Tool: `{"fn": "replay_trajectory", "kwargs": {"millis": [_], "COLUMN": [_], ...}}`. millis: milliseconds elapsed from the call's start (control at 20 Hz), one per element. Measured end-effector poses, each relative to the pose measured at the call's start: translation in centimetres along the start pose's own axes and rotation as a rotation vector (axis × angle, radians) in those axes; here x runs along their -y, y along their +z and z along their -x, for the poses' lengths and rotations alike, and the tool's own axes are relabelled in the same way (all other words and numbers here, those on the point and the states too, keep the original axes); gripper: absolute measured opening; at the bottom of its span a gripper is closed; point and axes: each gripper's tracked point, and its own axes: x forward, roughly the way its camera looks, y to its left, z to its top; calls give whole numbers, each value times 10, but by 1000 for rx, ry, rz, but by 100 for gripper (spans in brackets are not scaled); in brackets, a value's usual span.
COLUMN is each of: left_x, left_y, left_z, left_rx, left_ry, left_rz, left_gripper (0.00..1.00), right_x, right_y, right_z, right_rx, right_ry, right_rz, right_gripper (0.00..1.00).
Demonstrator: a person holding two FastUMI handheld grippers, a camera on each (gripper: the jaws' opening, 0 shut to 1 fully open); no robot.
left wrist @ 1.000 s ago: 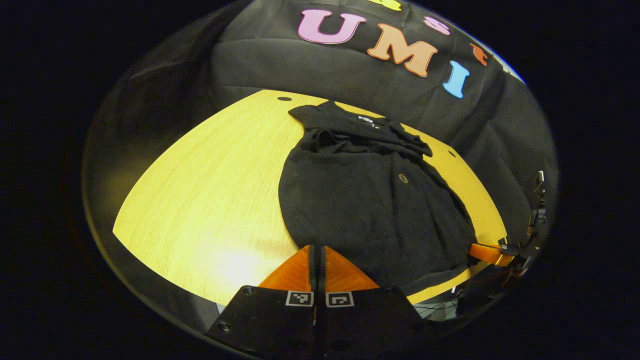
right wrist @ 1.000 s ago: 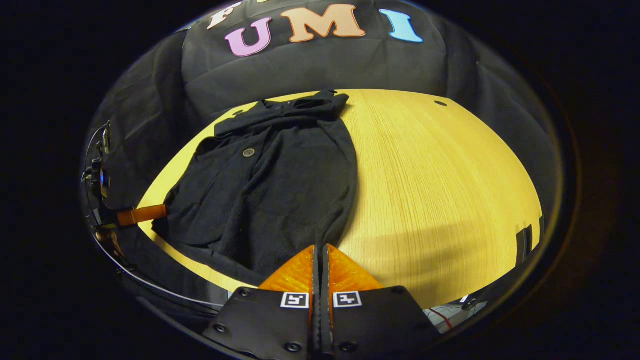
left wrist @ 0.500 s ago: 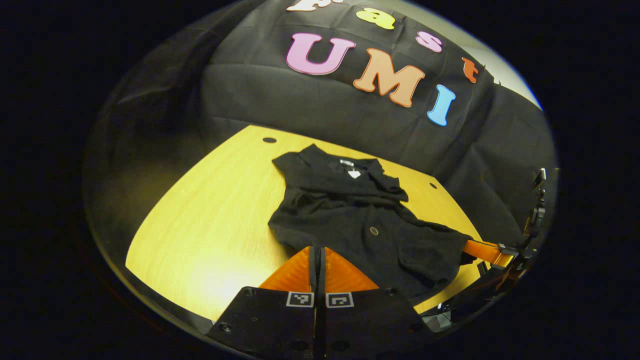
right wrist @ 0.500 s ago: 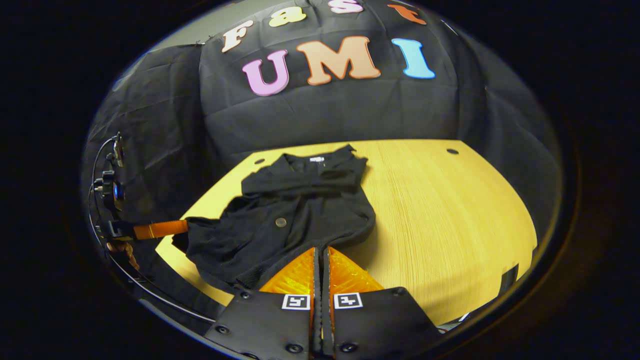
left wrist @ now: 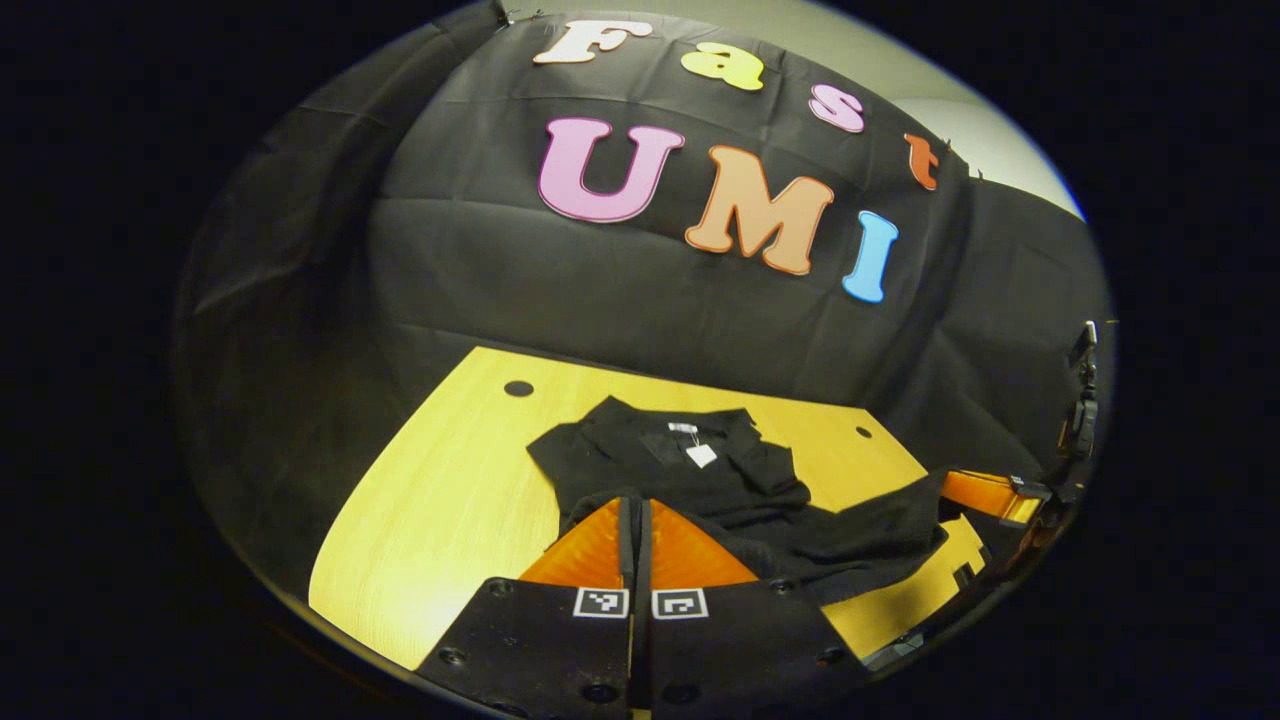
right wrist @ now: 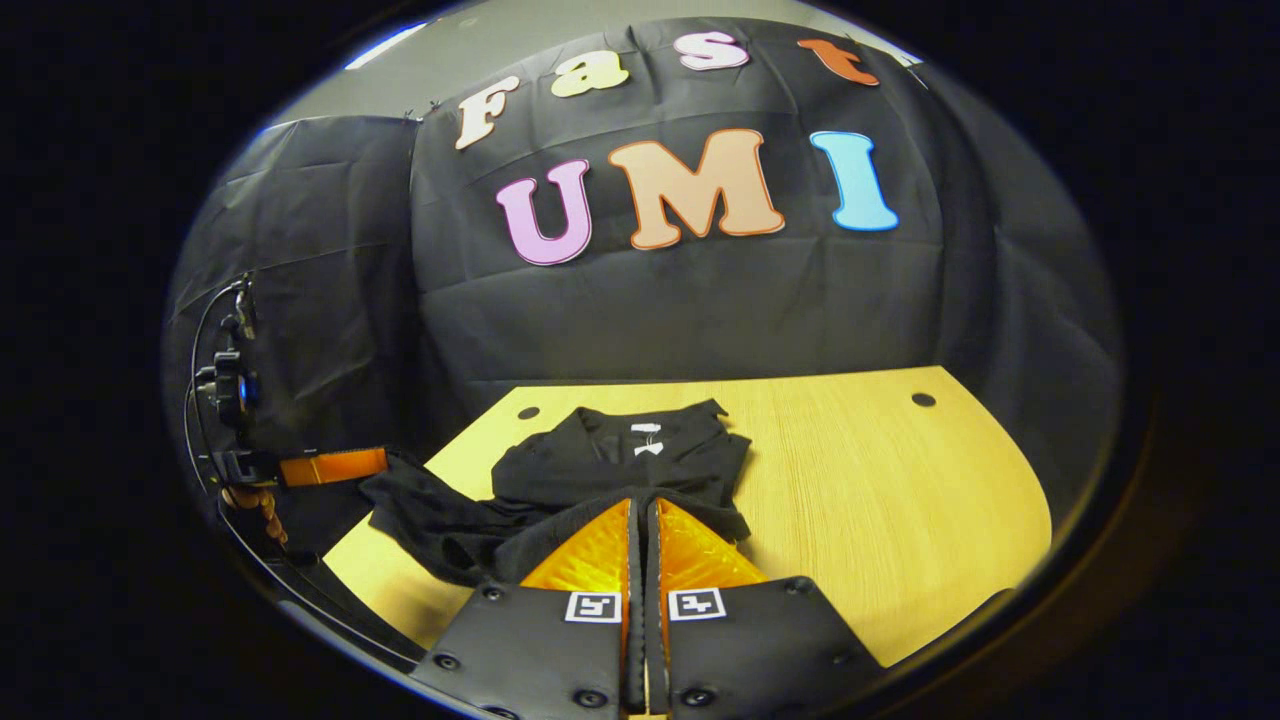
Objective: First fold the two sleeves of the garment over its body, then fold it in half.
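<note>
Garment: one black piece of clothing lies on the yellow wooden table, its collar end toward the booth wall and its near hem lifted off the wood. In the left gripper view the left gripper sits at the bottom with its two fingers pressed together, and the hem's left corner appears pinched between them at the tips. That view also shows the right gripper farther off at the right edge, holding the hem's other corner, with the cloth sagging in a band between the two. A white tag and a small label at the neck are plain here.

From the right gripper view, the right gripper has its own two fingers closed, with the dark cloth gathered at their tips. The left gripper reaches in from the left edge, and part of the hand holding it shows below it. A wide bare stretch of table lies to the right of the garment.

Counted: one garment, two grippers, one table, and two small dark holes in the tabletop near its far edge.
</note>
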Motion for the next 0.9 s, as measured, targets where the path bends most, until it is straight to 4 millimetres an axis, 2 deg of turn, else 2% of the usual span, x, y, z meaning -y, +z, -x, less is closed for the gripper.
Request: {"fn": "replay_trajectory", "kwargs": {"millis": [100,250,500,550,600,750,900], "left_x": [6,4,0,-3,-5,-11,-19], "left_y": [20,45,73,76,78,78,75], "left_z": [-17,-48,-103,-115,-127,-161,-196], "left_rx": [22,54,60,56,47,22,-3], "left_ry": [-11,3,18,21,26,34,44], "left_rz": [-2,-27,-21,-19,-21,-40,-42], "left_gripper": [0,0,0,0,0,0,0], "right_x": [4,12,30,34,35,45,59], "right_y": [21,52,89,94,105,112,106], "right_z": [-13,-43,-99,-110,-119,-160,-203], "right_rx": [16,35,46,38,35,16,-12], "right_ry": [12,27,40,38,38,38,35], "right_rz": [1,0,-2,-3,-3,-17,-26], "right_gripper": [3,3,3,7,3,3,3]}}
